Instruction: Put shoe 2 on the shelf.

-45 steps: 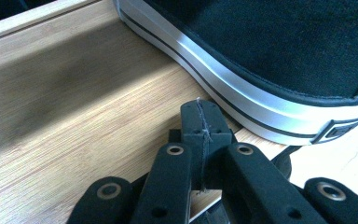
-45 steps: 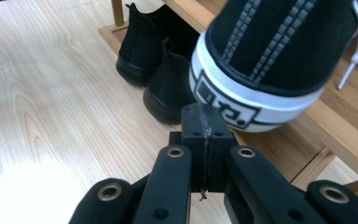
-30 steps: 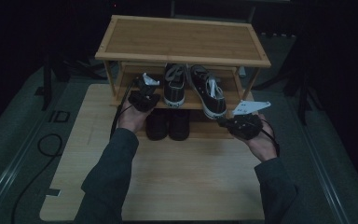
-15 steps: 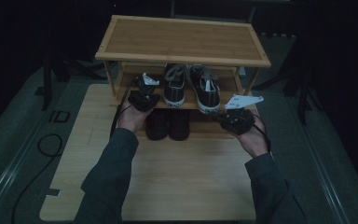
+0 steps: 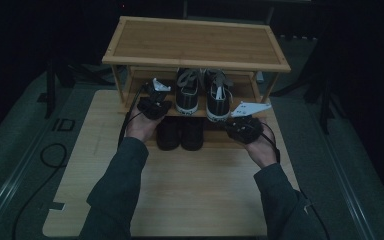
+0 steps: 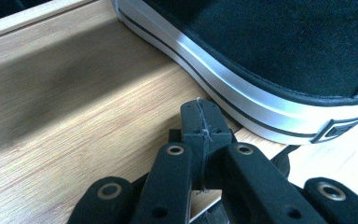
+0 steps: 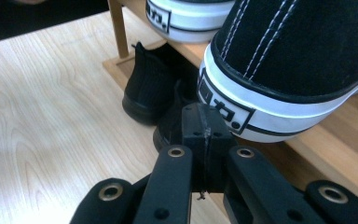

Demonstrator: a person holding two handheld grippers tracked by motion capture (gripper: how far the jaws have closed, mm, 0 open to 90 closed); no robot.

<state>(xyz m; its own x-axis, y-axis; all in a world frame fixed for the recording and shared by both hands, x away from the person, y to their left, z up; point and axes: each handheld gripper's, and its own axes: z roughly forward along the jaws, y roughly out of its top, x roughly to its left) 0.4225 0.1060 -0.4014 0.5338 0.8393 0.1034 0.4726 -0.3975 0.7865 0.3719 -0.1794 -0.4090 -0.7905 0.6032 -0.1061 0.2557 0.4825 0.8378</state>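
The left gripper [image 6: 200,119], jaws pressed together on nothing, rests just beside the left sneaker [image 6: 279,60] on the shelf [image 6: 74,107]. The right gripper [image 7: 204,123], likewise clenched empty, sits just under the right sneaker's [image 7: 298,56] heel. Both sneakers look light, with soft canvas and firm rubber edges; the heel rim seems the best hold.

Fingers [image 6: 200,122] pressed together; sneaker [image 6: 279,60] just beside, on shelf [image 6: 74,116].

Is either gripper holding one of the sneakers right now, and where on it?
Nothing is held. The left gripper and the right gripper both have jaws shut empty beside the sneakers.
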